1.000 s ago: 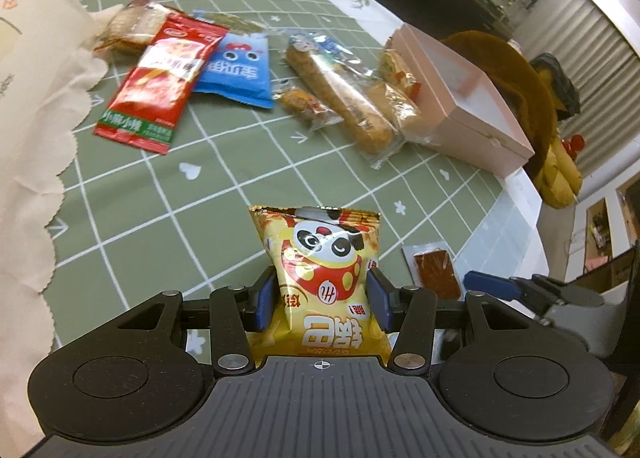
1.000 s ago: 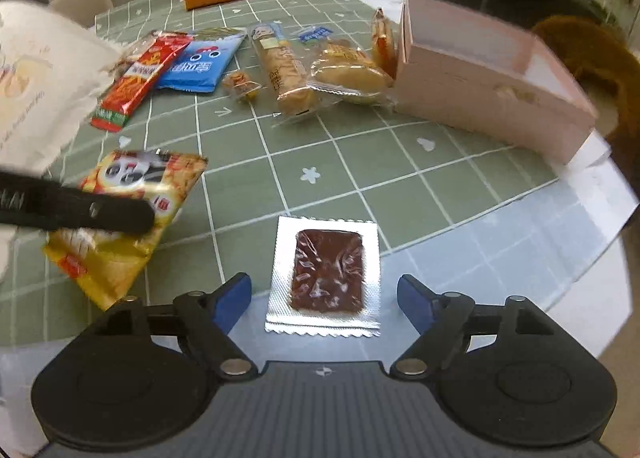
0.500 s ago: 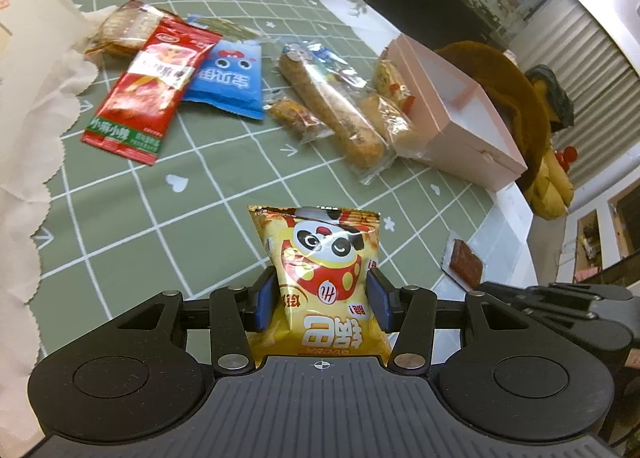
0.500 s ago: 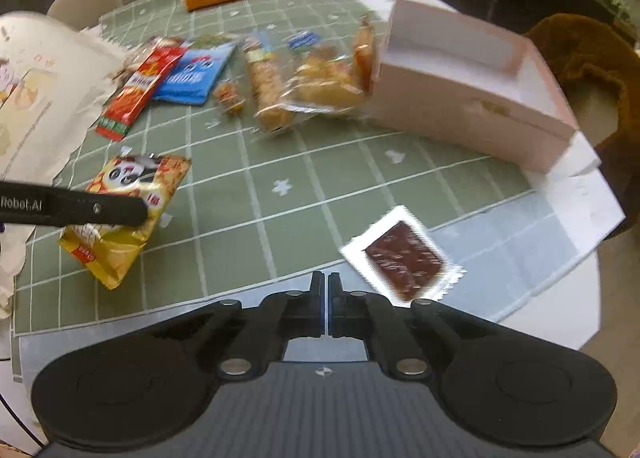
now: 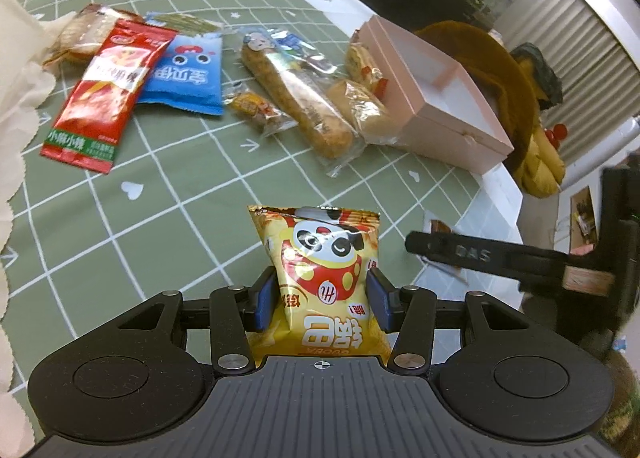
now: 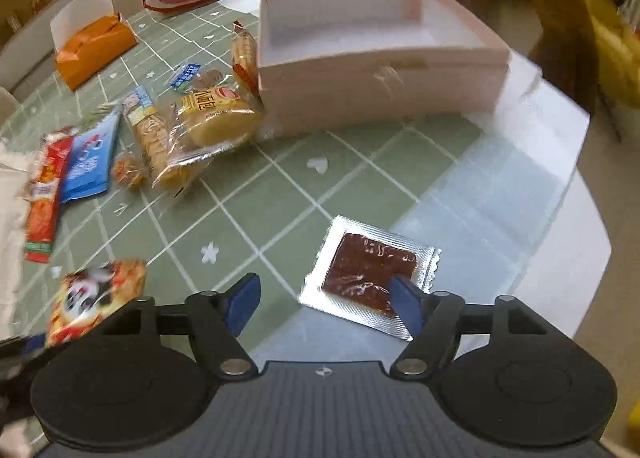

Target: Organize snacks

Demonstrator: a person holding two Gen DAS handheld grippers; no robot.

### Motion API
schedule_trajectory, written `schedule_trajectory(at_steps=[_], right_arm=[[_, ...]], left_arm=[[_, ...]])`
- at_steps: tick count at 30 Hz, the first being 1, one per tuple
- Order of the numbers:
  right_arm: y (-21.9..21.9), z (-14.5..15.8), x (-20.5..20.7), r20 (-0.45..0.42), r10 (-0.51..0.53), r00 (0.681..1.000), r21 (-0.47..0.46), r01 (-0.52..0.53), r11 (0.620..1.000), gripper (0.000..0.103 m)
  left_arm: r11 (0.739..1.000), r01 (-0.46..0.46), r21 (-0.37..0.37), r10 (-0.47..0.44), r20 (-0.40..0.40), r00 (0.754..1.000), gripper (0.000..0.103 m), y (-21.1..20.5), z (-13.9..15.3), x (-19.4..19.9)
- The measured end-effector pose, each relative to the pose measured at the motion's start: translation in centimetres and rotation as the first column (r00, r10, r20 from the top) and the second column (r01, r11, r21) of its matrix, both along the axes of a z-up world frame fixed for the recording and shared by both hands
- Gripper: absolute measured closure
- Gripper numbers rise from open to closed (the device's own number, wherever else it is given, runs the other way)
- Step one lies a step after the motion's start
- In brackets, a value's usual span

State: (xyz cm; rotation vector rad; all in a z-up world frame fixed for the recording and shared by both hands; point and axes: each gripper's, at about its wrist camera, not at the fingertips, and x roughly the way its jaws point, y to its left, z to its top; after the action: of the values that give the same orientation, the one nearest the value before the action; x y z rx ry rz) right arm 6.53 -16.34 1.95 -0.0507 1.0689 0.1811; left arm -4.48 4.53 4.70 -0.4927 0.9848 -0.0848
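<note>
L gripper [image 5: 320, 298] is clamped on the yellow panda chip bag [image 5: 324, 278], pads pressing both sides, bag upright above the green grid tablecloth [image 5: 160, 218]. R gripper [image 6: 326, 298] is opening, jaws fairly wide; the foil packet w/ dark brown snack [image 6: 368, 270] lies flat near the table edge, mostly betw. the jaws, w/ the R-side fingertip [image 6: 404, 294] over its near corner, not gripped. Pink open box [image 6: 380, 58] sits well beyond, looks empty; other snacks are piled beside its L wall. Risks, as I judge: the flat foil gives little to pinch, so closing from this offset could just skid it toward the edge & off the table. The puffy bag may slip or crush if squeeze changes. Both hands heading for the box could collide.
</note>
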Motion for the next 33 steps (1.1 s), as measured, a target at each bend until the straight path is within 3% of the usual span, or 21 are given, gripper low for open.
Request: schedule_trajectory(at_steps=[3, 4, 5, 7, 9, 11, 14, 21, 22, 23, 33], right_arm=[[0.3, -0.4, 0.1, 0.014, 0.033, 0.999, -0.067, -0.032, 0.997, 0.029], [-0.1, -0.6, 0.1, 0.028, 0.033, 0.999, -0.088, -0.03, 0.996, 0.021], [-0.7, -0.9, 0.3, 0.028, 0.019, 0.999, -0.08, -0.016, 0.997, 0.01], [-2.4, -1.5, 1.1, 0.007, -0.042, 0.999, -0.012, 0.042, 0.999, 0.002], [-3.1, -1.7, 1.3, 0.047, -0.027, 0.999, -0.011, 0.027, 1.0, 0.005], [-3.3, -1.3, 1.1, 0.06, 0.033, 0.998, -0.011, -0.032, 0.999, 0.023], [-3.9, -0.8, 0.7, 0.044, 0.104, 0.994, -0.004, -0.104, 0.995, 0.042], [-5.8, 0.0, -0.9, 0.052, 0.132, 0.99, -0.004, -0.132, 0.991, 0.047], [-5.9, 0.3, -1.0, 0.059, 0.138, 0.989, 0.0, -0.138, 0.99, 0.066], [-6.1, 0.6, -1.1, 0.053, 0.148, 0.988, 0.006, -0.148, 0.989, 0.097], [-8.4, 2.6, -0.9, 0.084, 0.16, 0.984, 0.013, -0.162, 0.987, 0.098]], left_arm=[[1.0, -0.027, -0.014, 0.027, -0.003, 1.0, 0.05, 0.8, -0.1, -0.6], [0.999, -0.037, -0.018, 0.037, -0.006, 0.999, 0.05, 1.1, -0.3, -0.7], [0.999, -0.046, -0.023, 0.046, -0.01, 0.999, 0.05, 1.3, -0.4, -0.9], [0.998, -0.057, -0.025, 0.057, -0.016, 0.998, 0.05, 1.6, -0.7, -0.9], [0.998, -0.059, -0.026, 0.058, -0.021, 0.998, 0.05, 1.7, -0.8, -0.7], [0.998, -0.048, -0.027, 0.047, -0.019, 0.999, 0.05, 1.5, -0.9, -0.5], [0.999, -0.028, -0.032, 0.028, -0.013, 1.0, 0.05, 1.0, -0.8, -0.1], [0.999, 0.017, -0.03, -0.017, -0.006, 1.0, 0.05, -0.3, -0.6, 1.0], [0.999, 0.022, -0.028, -0.023, -0.005, 1.0, 0.05, -0.6, -0.5, 1.1], [0.999, 0.028, -0.027, -0.028, -0.003, 1.0, 0.05, -0.8, -0.4, 1.3], [0.997, 0.074, -0.014, -0.074, 0.008, 0.997, 0.05, -3.3, 0.3, 2.9]])
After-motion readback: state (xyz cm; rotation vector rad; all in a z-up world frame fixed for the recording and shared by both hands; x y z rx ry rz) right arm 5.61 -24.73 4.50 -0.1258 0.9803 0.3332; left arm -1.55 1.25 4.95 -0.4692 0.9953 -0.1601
